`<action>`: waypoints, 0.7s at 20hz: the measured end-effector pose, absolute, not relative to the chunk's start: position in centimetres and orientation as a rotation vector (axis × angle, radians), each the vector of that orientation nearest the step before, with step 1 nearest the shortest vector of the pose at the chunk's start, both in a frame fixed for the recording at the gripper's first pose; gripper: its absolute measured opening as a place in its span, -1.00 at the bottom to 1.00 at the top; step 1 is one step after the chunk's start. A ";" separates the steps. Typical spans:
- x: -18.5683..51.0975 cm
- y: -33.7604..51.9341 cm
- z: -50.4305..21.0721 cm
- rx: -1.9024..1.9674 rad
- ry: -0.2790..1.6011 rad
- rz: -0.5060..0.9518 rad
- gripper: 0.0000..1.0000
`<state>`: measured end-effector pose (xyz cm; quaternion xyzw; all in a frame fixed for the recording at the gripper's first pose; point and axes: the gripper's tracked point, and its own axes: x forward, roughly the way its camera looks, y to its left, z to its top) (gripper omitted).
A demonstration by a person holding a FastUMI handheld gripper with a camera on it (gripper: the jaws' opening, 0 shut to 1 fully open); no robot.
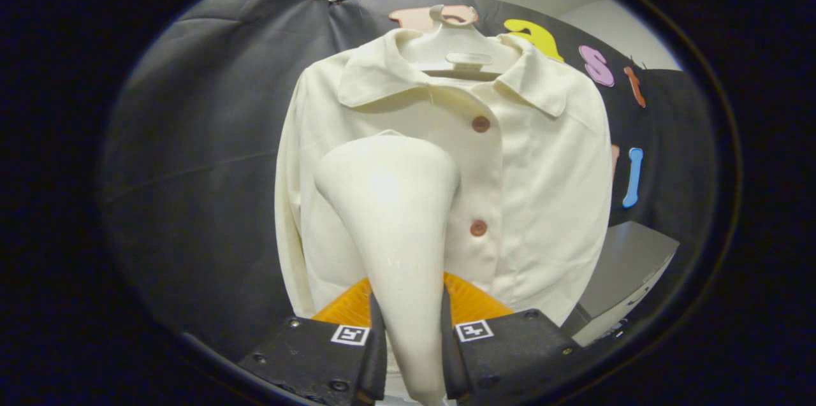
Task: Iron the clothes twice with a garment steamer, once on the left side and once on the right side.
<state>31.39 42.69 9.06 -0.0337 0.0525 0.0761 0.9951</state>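
Observation:
A cream shirt (pixel 542 189) with a collar and two reddish buttons hangs on a pale hanger (pixel 468 52) in front of the booth's dark cloth wall. My gripper (pixel 411 329) is shut on the white garment steamer (pixel 395 215), both fingers pressing its narrow handle. The steamer's wide head rises ahead of the fingers and sits over the left half of the shirt's front, about chest height, beside the button strip. Whether the head touches the fabric cannot be told. It hides part of the shirt's left panel.
A grey box-like surface (pixel 631 266) stands to the right of the shirt's hem, beyond the right finger. The dark cloth wall (pixel 204 170) spreads out wide to the shirt's left.

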 end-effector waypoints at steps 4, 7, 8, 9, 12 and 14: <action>32.5 42.4 7.2 -0.090 0.128 0.126 -0.30; 32.0 42.1 4.8 -0.097 0.162 0.107 -0.30; 31.8 42.0 3.9 -0.103 0.174 0.101 -0.30; 31.7 41.9 2.9 -0.112 0.184 0.097 -0.30; 31.2 41.5 -0.4 -0.127 0.221 0.091 -0.30; 30.8 41.2 -2.6 -0.132 0.243 0.077 -0.29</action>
